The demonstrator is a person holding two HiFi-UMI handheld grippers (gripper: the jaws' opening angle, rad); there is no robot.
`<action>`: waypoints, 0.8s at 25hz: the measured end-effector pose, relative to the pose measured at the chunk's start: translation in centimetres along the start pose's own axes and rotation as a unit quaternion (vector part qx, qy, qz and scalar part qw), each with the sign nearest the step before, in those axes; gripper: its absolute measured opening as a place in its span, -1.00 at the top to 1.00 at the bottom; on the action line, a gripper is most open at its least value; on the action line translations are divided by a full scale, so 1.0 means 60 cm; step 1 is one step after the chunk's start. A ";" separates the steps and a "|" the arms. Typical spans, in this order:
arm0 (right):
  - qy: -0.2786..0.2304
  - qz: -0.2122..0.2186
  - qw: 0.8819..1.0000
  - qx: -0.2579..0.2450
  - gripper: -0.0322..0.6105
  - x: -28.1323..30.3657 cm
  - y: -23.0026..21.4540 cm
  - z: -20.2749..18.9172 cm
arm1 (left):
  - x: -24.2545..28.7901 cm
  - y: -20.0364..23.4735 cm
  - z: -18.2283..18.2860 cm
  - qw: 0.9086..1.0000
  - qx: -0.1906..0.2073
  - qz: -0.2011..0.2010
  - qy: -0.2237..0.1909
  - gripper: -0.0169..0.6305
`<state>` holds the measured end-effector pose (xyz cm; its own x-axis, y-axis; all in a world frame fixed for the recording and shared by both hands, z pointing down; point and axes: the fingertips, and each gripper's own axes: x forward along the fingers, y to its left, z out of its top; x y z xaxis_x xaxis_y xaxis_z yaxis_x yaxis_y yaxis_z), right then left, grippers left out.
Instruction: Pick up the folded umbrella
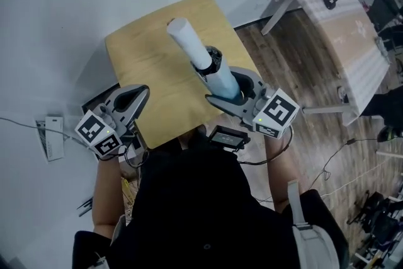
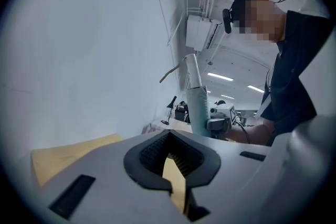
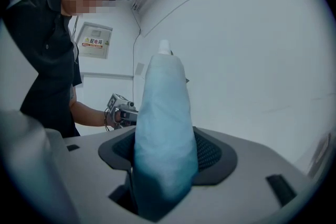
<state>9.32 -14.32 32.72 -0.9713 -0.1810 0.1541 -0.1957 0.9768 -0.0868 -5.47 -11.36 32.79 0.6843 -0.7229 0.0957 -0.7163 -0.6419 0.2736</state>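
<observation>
right gripper (image 1: 220, 92) is clamping the umbrella (image 1: 189, 41) by one end, left gripper (image 1: 141, 92) is idling closed and empty, so the slippery sleeve's risking sliding out

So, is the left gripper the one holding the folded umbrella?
No, the folded umbrella sits clamped between the jaws of the right gripper, while the left gripper holds nothing.

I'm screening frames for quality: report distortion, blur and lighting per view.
Head view: sharp, evenly lit, soft shadow left of the table. Left gripper view: fisheye, dark vignetted corners, bright ceiling lights behind the folded umbrella. Right gripper view: same vignette; umbrella's near end shaded and soft.
</observation>
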 end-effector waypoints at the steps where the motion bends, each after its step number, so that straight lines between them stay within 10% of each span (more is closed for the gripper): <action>1: -0.007 -0.002 1.000 0.004 -0.03 -0.003 0.006 0.001 | -0.003 -0.003 -0.001 1.000 -0.002 -0.002 -0.001 0.91; 20: -0.089 -0.076 0.991 0.058 -0.03 -0.012 0.194 0.044 | -0.179 -0.096 -0.007 0.996 0.007 -0.085 -0.013 0.91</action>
<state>7.39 -3.14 29.03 -0.9360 -0.3519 -0.0012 -0.3453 0.9189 -0.1909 -8.62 0.22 30.57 0.7916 -0.6106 0.0239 -0.5931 -0.7585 0.2700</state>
